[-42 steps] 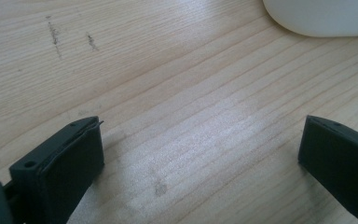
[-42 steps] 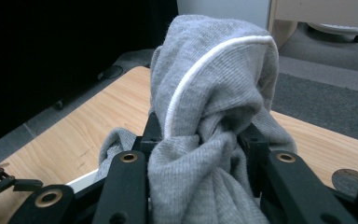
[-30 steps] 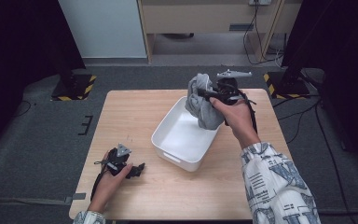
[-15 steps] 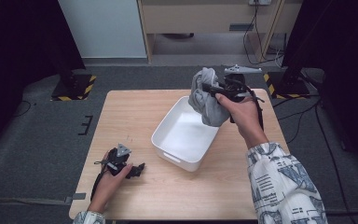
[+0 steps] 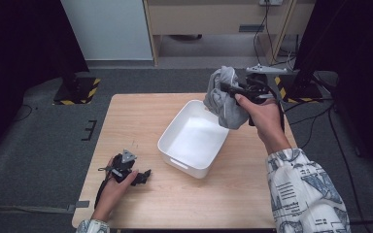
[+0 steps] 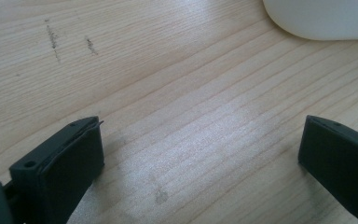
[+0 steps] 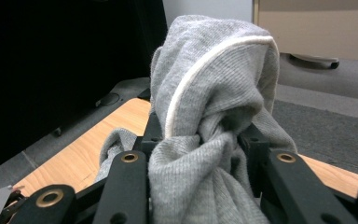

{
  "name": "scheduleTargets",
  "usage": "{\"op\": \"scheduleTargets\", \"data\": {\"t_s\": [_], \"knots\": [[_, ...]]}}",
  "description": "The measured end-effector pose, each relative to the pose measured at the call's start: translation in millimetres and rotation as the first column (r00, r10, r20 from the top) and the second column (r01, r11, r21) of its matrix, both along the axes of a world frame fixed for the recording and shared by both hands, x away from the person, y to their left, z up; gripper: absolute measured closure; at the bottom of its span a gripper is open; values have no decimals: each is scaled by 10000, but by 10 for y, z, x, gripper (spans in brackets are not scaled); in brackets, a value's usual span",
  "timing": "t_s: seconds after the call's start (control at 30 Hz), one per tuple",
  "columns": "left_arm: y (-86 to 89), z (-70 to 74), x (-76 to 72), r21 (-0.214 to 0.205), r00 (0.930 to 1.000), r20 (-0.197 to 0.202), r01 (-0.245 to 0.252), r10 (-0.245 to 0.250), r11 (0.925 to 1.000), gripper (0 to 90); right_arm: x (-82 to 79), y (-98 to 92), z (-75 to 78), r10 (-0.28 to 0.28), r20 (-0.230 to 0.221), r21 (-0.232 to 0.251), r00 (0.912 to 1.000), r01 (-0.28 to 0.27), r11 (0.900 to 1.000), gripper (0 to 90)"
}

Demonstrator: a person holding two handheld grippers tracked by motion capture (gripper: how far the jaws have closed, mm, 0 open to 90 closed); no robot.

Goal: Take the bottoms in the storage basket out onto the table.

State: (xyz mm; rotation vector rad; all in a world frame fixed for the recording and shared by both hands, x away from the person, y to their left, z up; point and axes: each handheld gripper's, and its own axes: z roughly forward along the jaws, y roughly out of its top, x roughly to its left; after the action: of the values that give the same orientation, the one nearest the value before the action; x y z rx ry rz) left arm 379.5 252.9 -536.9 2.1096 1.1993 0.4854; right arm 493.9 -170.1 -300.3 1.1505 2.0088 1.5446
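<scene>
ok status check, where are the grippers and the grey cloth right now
Right gripper shut on grey cloth, held above the white tub's far corner. Left gripper open, low over the table. Nothing in the way.

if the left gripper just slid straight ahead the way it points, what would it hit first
Probably the white bin. The left gripper lies on the table, jaws open, with bare wood ahead; the bin's wall is up and to the right, so it could narrowly miss.

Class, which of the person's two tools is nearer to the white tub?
Right. The right tool, gripping the grey cloth, hangs over the white tub at its far corner; the left tool rests on the table, apart from it.
</scene>
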Motion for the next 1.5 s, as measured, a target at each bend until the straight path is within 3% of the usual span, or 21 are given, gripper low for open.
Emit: {"op": "scheduleTargets", "data": {"t_s": [0.63,1.5], "knots": [[1,1,4,17,10000,-6,33,-33,10000,0,-75,-351,71,-474,69,22,9989,474,9989,636],[1,0,6,14,10000,-3,48,-48,10000,0,-94,-641,-76,-869,-206,-71,9960,868,9962,636]]}}
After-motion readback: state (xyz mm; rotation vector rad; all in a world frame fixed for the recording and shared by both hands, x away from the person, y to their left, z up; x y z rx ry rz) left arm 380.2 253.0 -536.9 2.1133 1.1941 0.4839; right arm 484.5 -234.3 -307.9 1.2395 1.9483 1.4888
